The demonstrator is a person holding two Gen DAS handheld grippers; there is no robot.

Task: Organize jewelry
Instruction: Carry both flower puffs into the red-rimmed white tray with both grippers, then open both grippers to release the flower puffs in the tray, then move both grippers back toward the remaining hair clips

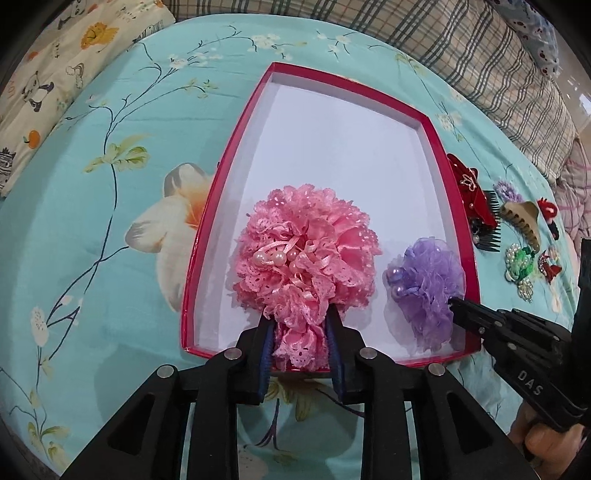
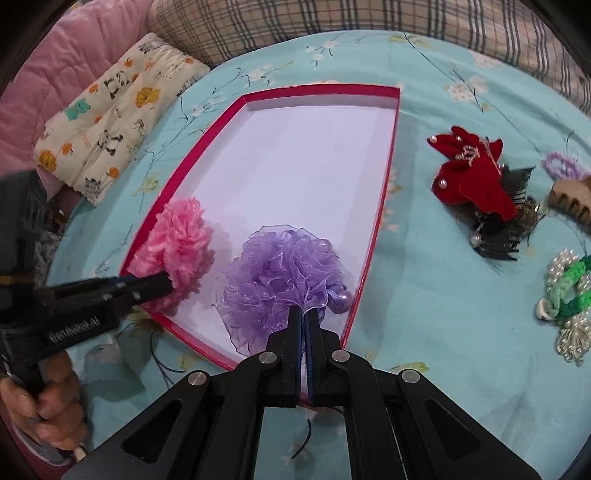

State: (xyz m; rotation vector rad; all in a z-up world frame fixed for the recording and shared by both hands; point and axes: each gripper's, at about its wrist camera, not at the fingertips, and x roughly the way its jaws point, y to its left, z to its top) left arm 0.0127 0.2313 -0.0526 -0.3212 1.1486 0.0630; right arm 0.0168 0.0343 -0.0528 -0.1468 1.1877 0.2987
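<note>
Left gripper [image 1: 300, 325] jaws straddle pink scrunchie [image 1: 306, 251] over red tray [image 1: 236, 155].

A home bedroom: floral bedsheet [image 1: 110, 221], pillow [image 2: 110, 110], plaid quilt [image 2: 295, 33].
</note>
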